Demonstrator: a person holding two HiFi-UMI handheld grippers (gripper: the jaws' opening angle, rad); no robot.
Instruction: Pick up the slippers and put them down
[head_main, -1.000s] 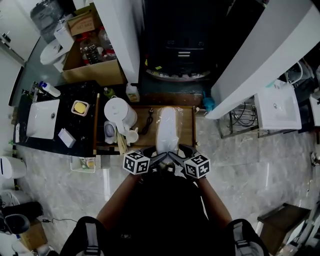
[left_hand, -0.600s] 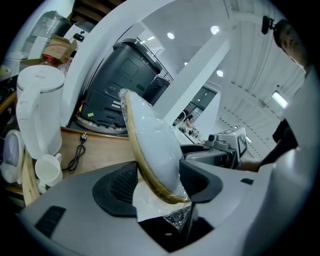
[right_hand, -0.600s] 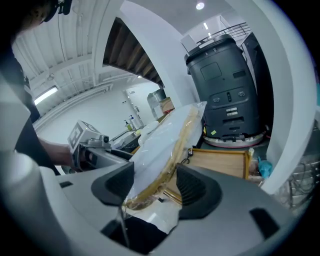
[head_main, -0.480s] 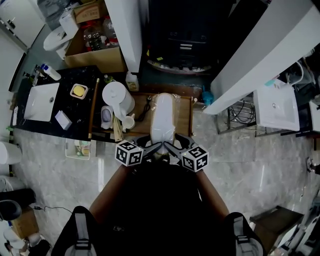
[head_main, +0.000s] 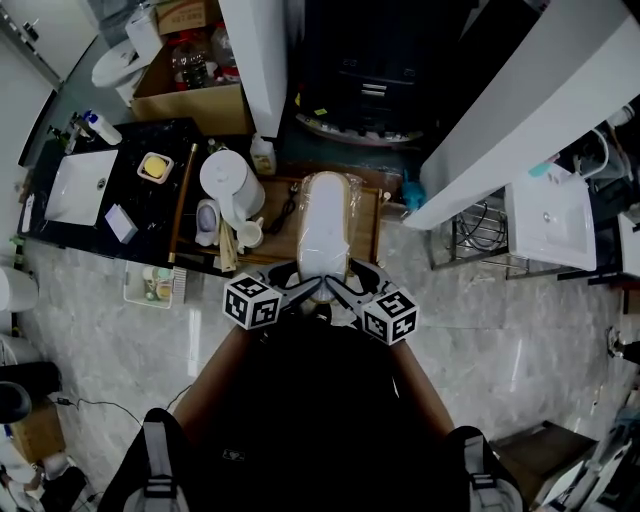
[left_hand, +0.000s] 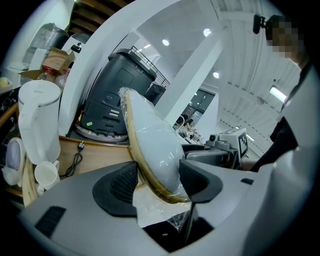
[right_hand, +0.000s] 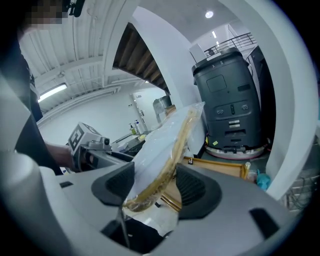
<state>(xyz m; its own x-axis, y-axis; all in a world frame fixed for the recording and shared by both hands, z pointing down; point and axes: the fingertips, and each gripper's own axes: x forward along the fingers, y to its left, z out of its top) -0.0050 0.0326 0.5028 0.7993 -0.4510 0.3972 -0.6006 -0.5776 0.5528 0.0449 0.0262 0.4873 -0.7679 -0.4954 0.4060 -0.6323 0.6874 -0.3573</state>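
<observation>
A pair of white slippers with tan soles, sealed in clear plastic (head_main: 322, 232), sits over a wooden tray (head_main: 366, 228) in the head view. Both grippers hold its near end. My left gripper (head_main: 300, 292) is shut on the heel end from the left, and my right gripper (head_main: 346, 293) is shut on it from the right. In the left gripper view the slippers (left_hand: 150, 142) slant upward between the dark pads of the left gripper (left_hand: 157, 181). The right gripper view shows the slippers (right_hand: 167, 150) edge-on between the pads of the right gripper (right_hand: 155, 187).
A white kettle (head_main: 230, 185) and a white cup (head_main: 250, 236) stand left of the tray. Further left is a black counter with a white basin (head_main: 75, 186). A dark grey machine (head_main: 365, 85) stands behind the tray, between white pillars. A wire rack (head_main: 470, 238) is at right.
Both grippers keep their hold on the slippers' near end. The whole view has drifted slightly, and the packet now reaches a little farther up over the tray.
</observation>
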